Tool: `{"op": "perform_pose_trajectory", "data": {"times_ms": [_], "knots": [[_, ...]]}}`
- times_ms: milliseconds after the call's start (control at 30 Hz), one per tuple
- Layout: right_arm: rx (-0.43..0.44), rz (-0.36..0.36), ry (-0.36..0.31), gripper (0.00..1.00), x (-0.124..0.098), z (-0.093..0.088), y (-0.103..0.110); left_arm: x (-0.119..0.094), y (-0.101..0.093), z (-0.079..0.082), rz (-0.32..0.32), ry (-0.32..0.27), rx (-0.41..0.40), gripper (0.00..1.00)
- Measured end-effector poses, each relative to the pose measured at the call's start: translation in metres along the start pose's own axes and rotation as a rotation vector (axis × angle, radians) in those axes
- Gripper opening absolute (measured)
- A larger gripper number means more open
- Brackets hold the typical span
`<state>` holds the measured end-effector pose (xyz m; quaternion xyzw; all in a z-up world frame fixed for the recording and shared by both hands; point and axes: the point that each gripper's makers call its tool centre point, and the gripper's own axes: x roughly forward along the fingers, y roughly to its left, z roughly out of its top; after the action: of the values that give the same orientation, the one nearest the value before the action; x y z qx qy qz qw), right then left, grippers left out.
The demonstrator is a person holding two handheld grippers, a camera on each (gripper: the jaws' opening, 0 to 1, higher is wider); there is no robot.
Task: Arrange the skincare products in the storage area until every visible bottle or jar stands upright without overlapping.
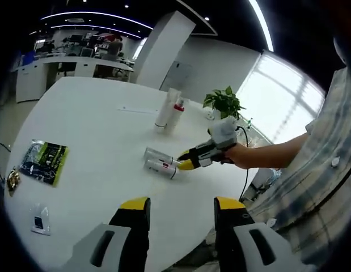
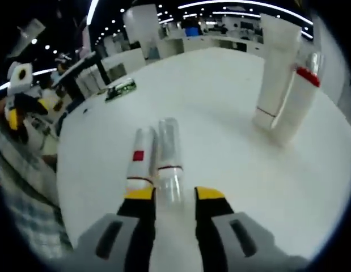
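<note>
Two tubes (image 2: 155,156) lie side by side at frame centre, long axes pointing up-frame; right gripper (image 2: 174,195) spread around one's end. The left gripper view adds the left gripper (image 1: 181,205), spread, and a plant (image 1: 223,102) at upper right.

On the white round table (image 1: 96,147) we see a green and black packet (image 1: 43,161) lying flat near the edge, with a small clear sachet (image 1: 39,218) a little apart from it and a small gold item (image 1: 13,180) just beside the packet at the rim. A thin flat strip (image 1: 137,109) lies further in. A potted green plant (image 1: 223,103) stands near the table's far side, in front of a bright window (image 1: 277,96). Behind the table we see a white pillar (image 1: 164,48), office desks (image 1: 67,65) and ceiling light strips (image 1: 96,16).
</note>
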<state>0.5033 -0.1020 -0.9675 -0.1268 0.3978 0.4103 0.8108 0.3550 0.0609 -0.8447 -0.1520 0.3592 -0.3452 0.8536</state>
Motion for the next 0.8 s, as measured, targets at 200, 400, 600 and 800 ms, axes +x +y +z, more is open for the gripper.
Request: {"op": "perform_pose_trajectory", "data": {"times_ms": [200,400,600,800], "knots": [[-0.087,-0.037,0.003,0.17,0.005,-0.001,-0.001,-0.011,0.000,-0.017,0.020,0.015,-0.030,0.46],[-0.096,-0.051,-0.082,0.16,-0.011,0.012,-0.001,-0.010,0.000,-0.028,-0.006,0.071,-0.016,0.46],[-0.101,-0.034,-0.099,0.16,-0.034,0.016,0.007,0.001,-0.002,-0.010,-0.024,0.089,0.074,0.46],[-0.188,0.106,-0.105,0.16,-0.065,0.026,0.046,0.022,-0.005,0.031,0.001,0.060,0.190,0.47]]}}
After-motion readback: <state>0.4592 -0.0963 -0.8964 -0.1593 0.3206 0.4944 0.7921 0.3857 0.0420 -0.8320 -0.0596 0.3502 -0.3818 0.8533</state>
